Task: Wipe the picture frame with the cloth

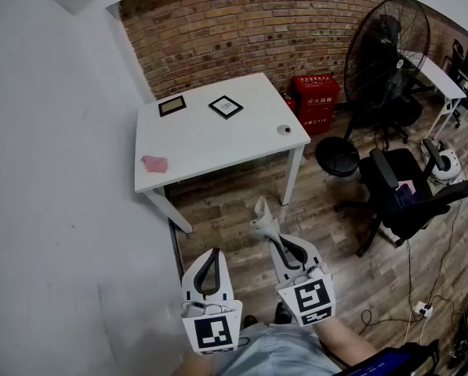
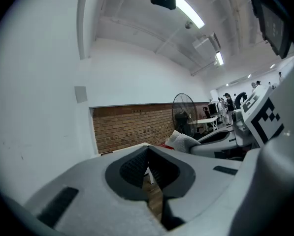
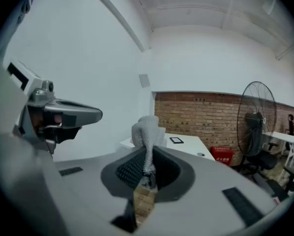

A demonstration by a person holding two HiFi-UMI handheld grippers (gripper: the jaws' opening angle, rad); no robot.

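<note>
Right gripper (image 3: 146, 154) with cloth (image 3: 147, 128); table (image 1: 218, 143) beyond

The head view is looking steeply down, well back from the table (image 1: 218, 143) in its upper middle. The gripper views are sitting close behind the left tongs (image 2: 147, 151) and right tongs (image 3: 147, 154), all three sharing the brick wall (image 1: 241, 30) and fan (image 1: 386, 53).

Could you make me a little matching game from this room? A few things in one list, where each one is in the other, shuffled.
Things:
1. pink cloth
2. grey cloth
3. red box
4. white-matted picture frame

Places:
A. against the brick wall
B. clamped in the right gripper
C. near the table's front left corner
D. toward the table's far edge

Pairs: 1-C, 2-B, 3-A, 4-D
</note>
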